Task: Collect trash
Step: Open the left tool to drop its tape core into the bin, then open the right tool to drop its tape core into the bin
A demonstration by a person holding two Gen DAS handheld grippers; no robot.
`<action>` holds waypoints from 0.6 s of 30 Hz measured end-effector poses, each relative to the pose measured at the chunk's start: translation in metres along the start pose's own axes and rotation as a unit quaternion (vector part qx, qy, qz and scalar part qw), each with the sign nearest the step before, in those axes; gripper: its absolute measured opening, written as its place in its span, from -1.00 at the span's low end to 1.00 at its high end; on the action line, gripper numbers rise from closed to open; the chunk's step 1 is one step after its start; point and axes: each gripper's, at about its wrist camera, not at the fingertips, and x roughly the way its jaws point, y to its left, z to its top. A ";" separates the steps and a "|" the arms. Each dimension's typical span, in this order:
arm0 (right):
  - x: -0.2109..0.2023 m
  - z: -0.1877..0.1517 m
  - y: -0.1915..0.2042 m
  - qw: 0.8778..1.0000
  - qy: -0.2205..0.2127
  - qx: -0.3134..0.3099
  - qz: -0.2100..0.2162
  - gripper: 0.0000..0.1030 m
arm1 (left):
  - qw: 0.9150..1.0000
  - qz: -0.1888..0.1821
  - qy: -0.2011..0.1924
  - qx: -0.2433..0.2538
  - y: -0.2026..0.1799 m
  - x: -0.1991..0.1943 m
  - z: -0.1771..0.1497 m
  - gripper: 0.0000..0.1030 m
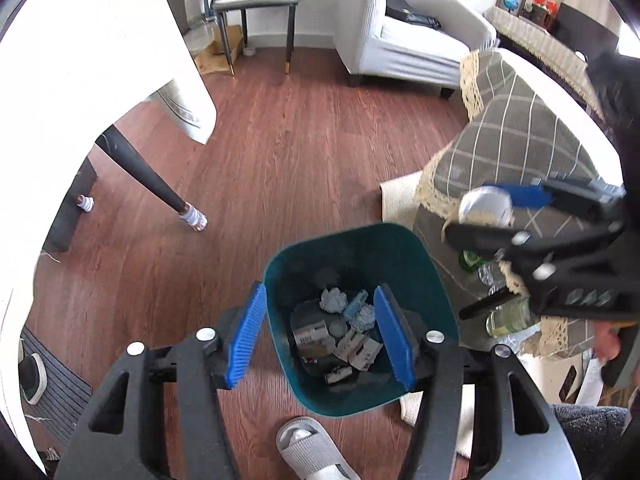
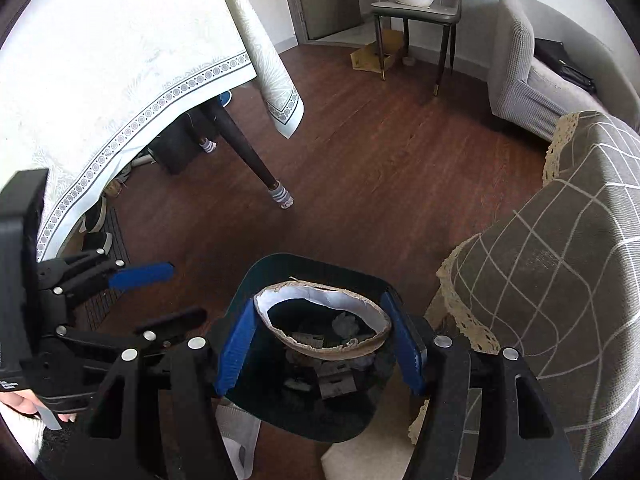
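A teal trash bin stands on the wood floor, holding crumpled paper and small boxes. My left gripper is open and empty just above the bin. My right gripper is shut on a torn paper cup or ring, white inside and brown at the rim, and holds it over the bin. In the left wrist view the right gripper hangs to the right of the bin, with the cup between its jaws. The left gripper shows at left in the right wrist view.
A low table with a grey checked cloth stands right of the bin, with bottles beneath its edge. A white-clothed dining table with a dark leg is left. A grey slipper lies near the bin. A sofa is behind.
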 end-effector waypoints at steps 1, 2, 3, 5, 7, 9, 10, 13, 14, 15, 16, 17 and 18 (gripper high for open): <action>0.003 -0.001 0.001 1.000 0.004 -0.001 0.000 0.24 | 1.000 -0.001 -0.007 -0.003 0.001 -0.004 0.002 0.25; 0.007 -0.001 0.002 1.000 0.008 -0.001 0.000 0.24 | 1.000 -0.002 -0.012 -0.007 0.002 -0.009 0.004 0.28; 0.010 -0.003 0.003 1.000 0.012 -0.001 0.000 0.24 | 1.000 -0.005 -0.017 -0.010 0.004 -0.013 0.007 0.28; 0.016 -0.004 0.005 1.000 0.020 -0.004 -0.001 0.24 | 0.999 -0.009 -0.027 -0.014 0.005 -0.020 0.011 0.28; 0.022 -0.007 0.006 1.000 0.029 -0.007 -0.002 0.24 | 0.999 -0.010 -0.039 -0.017 0.004 -0.028 0.014 0.28; 0.027 -0.009 0.008 0.999 0.037 -0.012 -0.003 0.24 | 0.998 -0.014 -0.050 -0.017 0.004 -0.037 0.017 0.28; 0.030 -0.011 0.009 0.999 0.041 -0.014 -0.003 0.24 | 0.998 -0.016 -0.056 -0.018 0.004 -0.041 0.019 0.27; 0.038 -0.016 0.012 0.998 0.052 -0.021 -0.004 0.24 | 0.997 -0.025 -0.070 -0.019 0.002 -0.052 0.025 0.20; 0.041 -0.018 0.013 0.998 0.056 -0.024 -0.004 0.24 | 0.997 -0.027 -0.075 -0.018 0.002 -0.056 0.026 0.12; 0.043 -0.019 0.013 0.998 0.060 -0.028 -0.005 0.25 | 0.996 -0.029 -0.080 -0.016 0.001 -0.060 0.028 0.06; 0.045 -0.021 0.014 0.997 0.063 -0.032 -0.008 0.25 | 0.996 -0.032 -0.083 -0.016 0.000 -0.062 0.029 0.04; 0.048 -0.023 0.015 0.997 0.067 -0.034 -0.010 0.26 | 0.996 -0.035 -0.086 -0.016 0.000 -0.064 0.030 -0.01; 0.050 -0.026 0.016 0.997 0.072 -0.036 -0.011 0.28 | 0.995 -0.036 -0.089 -0.016 -0.001 -0.065 0.032 -0.04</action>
